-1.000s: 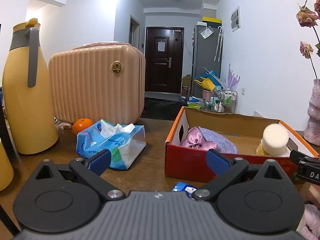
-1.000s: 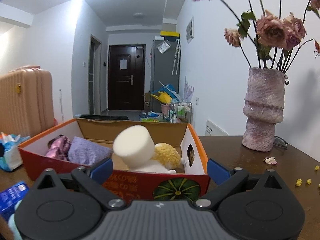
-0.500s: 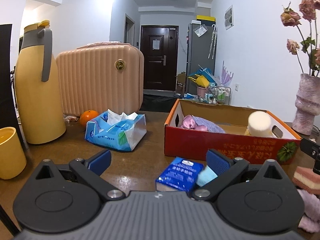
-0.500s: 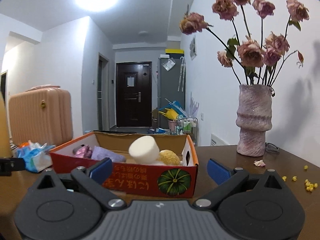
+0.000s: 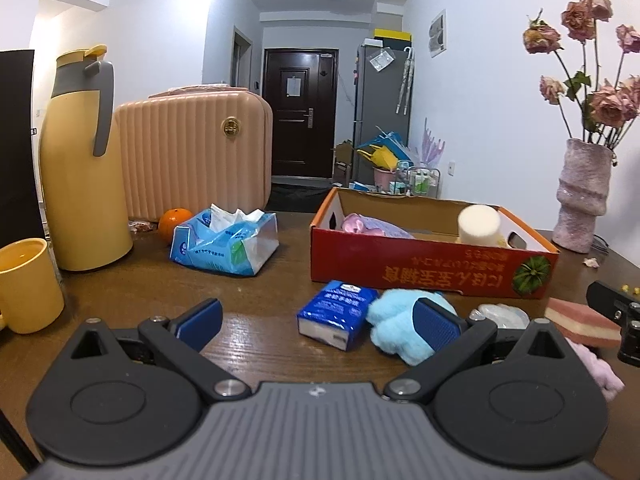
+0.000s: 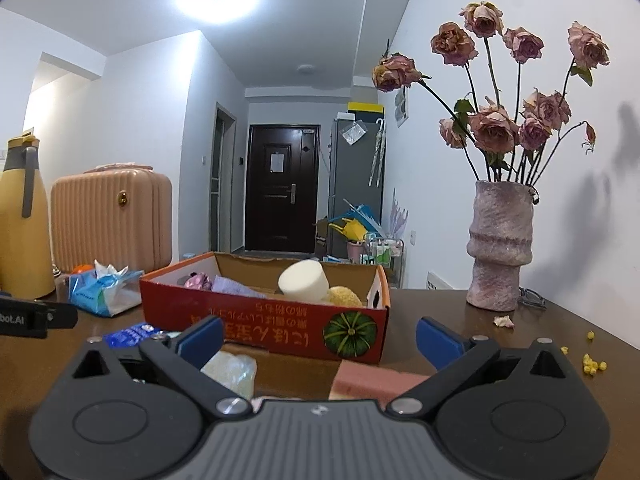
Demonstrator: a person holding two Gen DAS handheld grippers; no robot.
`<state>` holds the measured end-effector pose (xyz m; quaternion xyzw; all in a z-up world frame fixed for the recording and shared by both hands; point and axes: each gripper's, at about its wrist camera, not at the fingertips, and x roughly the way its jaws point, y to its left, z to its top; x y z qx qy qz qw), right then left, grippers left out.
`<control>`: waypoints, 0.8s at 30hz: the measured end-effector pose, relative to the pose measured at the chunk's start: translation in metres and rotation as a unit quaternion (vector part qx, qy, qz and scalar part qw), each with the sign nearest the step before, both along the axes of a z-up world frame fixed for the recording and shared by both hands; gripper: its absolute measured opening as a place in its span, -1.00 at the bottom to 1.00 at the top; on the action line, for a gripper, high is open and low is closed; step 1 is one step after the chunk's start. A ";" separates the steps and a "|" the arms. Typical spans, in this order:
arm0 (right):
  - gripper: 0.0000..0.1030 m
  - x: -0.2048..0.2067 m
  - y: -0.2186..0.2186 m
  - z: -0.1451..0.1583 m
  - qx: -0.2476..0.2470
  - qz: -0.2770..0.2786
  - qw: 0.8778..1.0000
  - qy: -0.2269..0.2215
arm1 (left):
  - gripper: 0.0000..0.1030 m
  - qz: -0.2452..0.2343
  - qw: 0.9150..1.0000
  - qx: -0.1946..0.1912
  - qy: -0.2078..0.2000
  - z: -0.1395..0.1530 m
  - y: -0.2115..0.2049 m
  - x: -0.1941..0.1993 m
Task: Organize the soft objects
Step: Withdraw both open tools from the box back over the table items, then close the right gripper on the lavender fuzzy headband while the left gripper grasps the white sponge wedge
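In the left wrist view, the left tongs stood wide and empty; the blue plush lay at lower right before the box. It should be squeezed centrally. In the right wrist view, the right tongs gaped over the pink sponge, bottom center.

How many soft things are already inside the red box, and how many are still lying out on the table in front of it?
In the red box: 4 (pink satin piece, purple cloth, white foam cylinder, yellow sponge)
On the table: 4 (blue fluffy piece, pink layered sponge, pale pink fluffy piece, clear-wrapped pad)
Total: 8
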<state>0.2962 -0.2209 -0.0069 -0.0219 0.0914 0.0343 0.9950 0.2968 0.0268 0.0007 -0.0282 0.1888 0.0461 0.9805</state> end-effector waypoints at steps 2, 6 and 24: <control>1.00 -0.005 -0.001 -0.001 0.002 0.001 1.000 0.003 | 1.00 -0.004 1.000 0.000 0.001 0.000 -0.001 -0.005; 1.00 -0.014 -0.006 -0.002 0.006 -0.001 1.000 0.012 | 1.00 -0.009 1.000 0.000 0.003 -0.001 -0.003 -0.015; 1.00 -0.044 -0.021 -0.006 0.015 0.001 0.999 0.031 | 1.00 -0.027 0.999 0.005 0.020 -0.007 -0.009 -0.048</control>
